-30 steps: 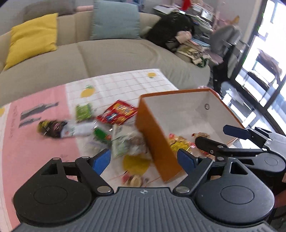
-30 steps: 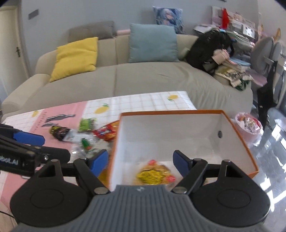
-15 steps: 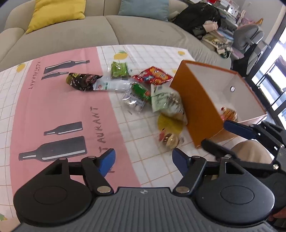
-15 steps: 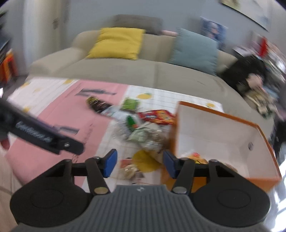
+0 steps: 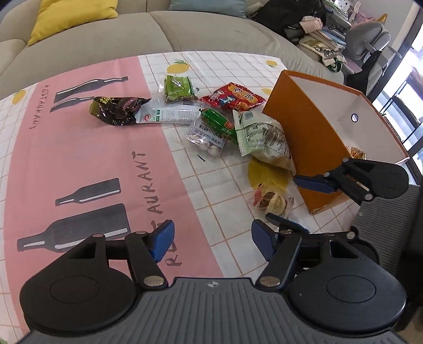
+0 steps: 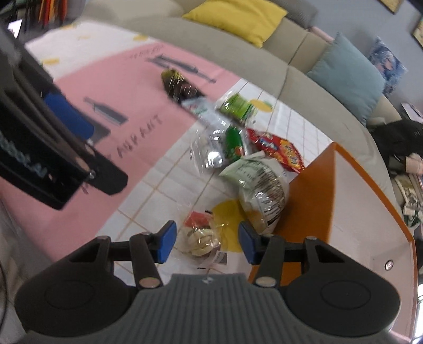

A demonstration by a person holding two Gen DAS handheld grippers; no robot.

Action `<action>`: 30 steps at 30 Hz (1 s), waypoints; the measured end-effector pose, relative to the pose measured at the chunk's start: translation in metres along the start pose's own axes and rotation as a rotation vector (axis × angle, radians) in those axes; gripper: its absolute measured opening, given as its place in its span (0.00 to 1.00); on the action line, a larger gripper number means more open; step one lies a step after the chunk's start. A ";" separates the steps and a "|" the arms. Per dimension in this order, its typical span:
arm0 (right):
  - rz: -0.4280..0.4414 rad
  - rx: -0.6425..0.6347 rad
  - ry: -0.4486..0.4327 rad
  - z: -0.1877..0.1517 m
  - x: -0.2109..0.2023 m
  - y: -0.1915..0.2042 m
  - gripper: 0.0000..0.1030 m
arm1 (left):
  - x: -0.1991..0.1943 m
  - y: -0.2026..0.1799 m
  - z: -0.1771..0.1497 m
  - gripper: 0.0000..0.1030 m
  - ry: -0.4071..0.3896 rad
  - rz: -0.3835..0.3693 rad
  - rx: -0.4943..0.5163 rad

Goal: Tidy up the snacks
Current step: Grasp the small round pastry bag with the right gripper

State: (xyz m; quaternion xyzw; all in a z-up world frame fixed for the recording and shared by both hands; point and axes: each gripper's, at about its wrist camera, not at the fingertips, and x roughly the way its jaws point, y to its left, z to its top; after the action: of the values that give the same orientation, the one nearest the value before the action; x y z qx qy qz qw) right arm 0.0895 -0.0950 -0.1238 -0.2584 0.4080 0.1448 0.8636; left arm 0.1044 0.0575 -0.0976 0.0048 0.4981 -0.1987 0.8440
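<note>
The left claw (image 5: 211, 239) hangs over the pink part of the surface (image 5: 79, 164), its blue pads apart with only tablecloth between them; its jaws have just been closing and grasp nothing. The right claw (image 6: 205, 239) points down at a small clear packet of pale snacks (image 6: 202, 236), which lies on the surface between its pads. Those jaws have narrowed in the last moments, yet a gap shows on each side of the packet, so the claw is released and not pressing on it. In the left wrist view the same packet (image 5: 269, 201) lies just beside the orange box (image 5: 304, 137), with the right claw's fingers (image 5: 314, 184) above it.

Just beyond the packet, a larger pale green bag (image 5: 260, 139) leans against the orange wall of the box. Next to it lie a clear bag of white sweets (image 5: 206, 135) with a green pack (image 5: 219, 123) on top, then a red crisp bag (image 5: 232, 96). Farther off are a long white packet (image 5: 169, 115), a dark shiny bag (image 5: 116, 109) and a light green pack (image 5: 178, 88). Inside the box, one orange snack pack (image 5: 357, 153) shows by its near rim. A beige sofa (image 5: 211, 34) with a yellow cushion (image 5: 71, 18) runs behind the surface.
</note>
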 end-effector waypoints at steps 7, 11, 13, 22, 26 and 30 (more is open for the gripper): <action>0.005 -0.049 0.062 0.001 0.026 -0.002 0.48 | 0.018 0.007 0.001 0.76 0.027 -0.015 -0.010; 0.014 -0.054 0.077 0.001 0.034 -0.002 0.43 | 0.024 0.009 0.000 0.76 0.033 -0.020 -0.005; 0.014 -0.056 0.074 0.001 0.036 -0.002 0.42 | 0.026 0.008 0.000 0.75 0.032 -0.024 0.006; 0.030 -0.068 0.046 0.004 0.034 -0.005 0.30 | 0.027 0.004 0.008 0.66 -0.001 -0.059 0.064; 0.031 -0.050 -0.013 0.013 0.012 -0.016 0.30 | 0.020 0.003 0.017 0.63 -0.037 -0.085 0.075; 0.002 -0.031 -0.075 0.025 -0.011 -0.035 0.30 | 0.012 -0.001 0.031 0.63 -0.079 -0.117 0.079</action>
State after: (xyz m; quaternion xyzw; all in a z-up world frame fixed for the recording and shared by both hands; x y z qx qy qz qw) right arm 0.1146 -0.1101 -0.0897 -0.2659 0.3732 0.1618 0.8740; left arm 0.1352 0.0459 -0.0916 0.0013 0.4556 -0.2671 0.8492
